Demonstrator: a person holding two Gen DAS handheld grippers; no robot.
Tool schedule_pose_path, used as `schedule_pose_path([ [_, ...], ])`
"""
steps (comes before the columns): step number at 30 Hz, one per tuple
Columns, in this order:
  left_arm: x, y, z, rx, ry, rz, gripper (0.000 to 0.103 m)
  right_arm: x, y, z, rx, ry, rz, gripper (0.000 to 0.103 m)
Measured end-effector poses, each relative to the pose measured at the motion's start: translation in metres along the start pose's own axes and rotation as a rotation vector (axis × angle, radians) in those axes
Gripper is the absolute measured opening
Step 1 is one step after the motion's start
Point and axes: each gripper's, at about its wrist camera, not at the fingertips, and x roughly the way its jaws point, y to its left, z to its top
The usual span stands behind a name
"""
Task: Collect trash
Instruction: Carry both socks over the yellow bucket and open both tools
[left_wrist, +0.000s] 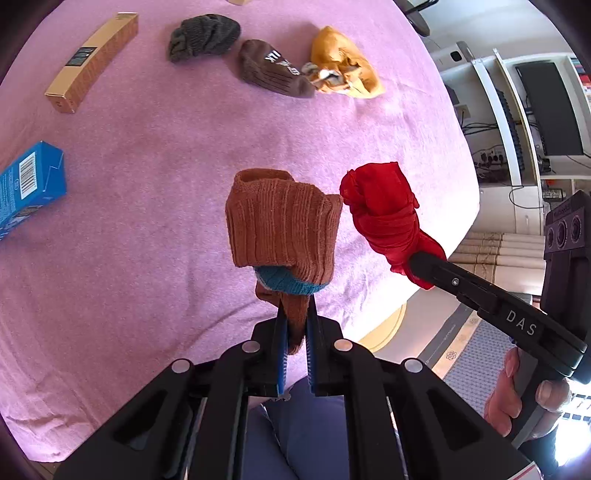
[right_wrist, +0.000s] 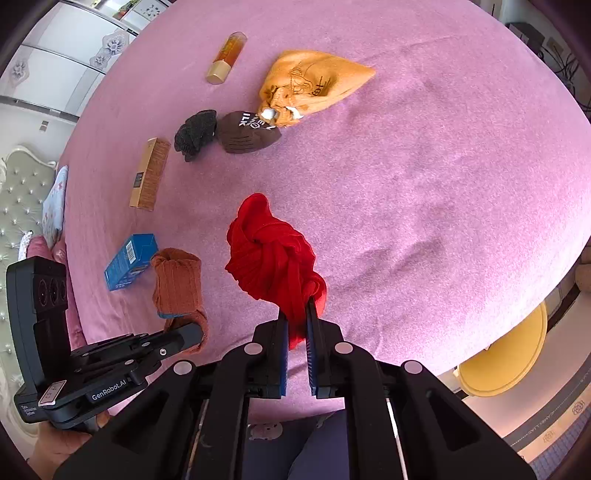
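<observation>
A rust-brown ribbed sock (left_wrist: 282, 225) with a teal toe hangs folded from the left hand-held gripper (left_wrist: 295, 325), whose blue-padded jaws are pinched tight on its lower end, holding it clear above the pink bedspread (left_wrist: 147, 184). Just beside it, to its right in the left wrist view, a knotted red sock (right_wrist: 273, 262) dangles from the right hand-held gripper (right_wrist: 297, 325), likewise pressed together on the fabric; the two bundles hang close, whether they touch cannot be told. Both are held over the near part of the bed, close to its edge. A hand (left_wrist: 517, 398) grips the handle of the right tool. Farther out on the bedspread lie a dark grey sock (left_wrist: 203, 37), a brown sock with white lettering (left_wrist: 271, 70) and an orange sock (left_wrist: 343, 62), the last two touching, the grey one near the brown one. To the left lies a long tan cardboard box (left_wrist: 92, 61), and nearer, at the left edge, a blue carton with a barcode (left_wrist: 29, 184). The right wrist view adds a small amber bottle with a gold cap (right_wrist: 226, 57) lying beyond the socks. Past the bed's edge show a yellow round stool (right_wrist: 506, 354), a patterned rug (left_wrist: 469, 350) and, in the left wrist view, white shelving with a dark monitor (left_wrist: 554, 107).
</observation>
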Motion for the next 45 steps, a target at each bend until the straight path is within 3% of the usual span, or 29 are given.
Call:
schedule_pose_path([
  [12,0.051,-0.111,-0.017,0.154,0.1,0.018,0.008,-0.058,-0.101,-0.049,0.151,-0.064,0.001,0.008],
  [30,0.174,-0.297,-0.084,0.436,0.313,0.051,0.008,-0.116,-0.3,-0.137,0.455,-0.116,-0.031,0.008],
  [43,0.235,-0.354,-0.113,0.561,0.419,0.081,0.008,-0.12,-0.38,-0.181,0.613,-0.124,-0.01,0.008],
  [45,0.239,-0.359,-0.116,0.563,0.432,0.074,0.01,-0.12,-0.387,-0.184,0.628,-0.121,0.004,0.012],
])
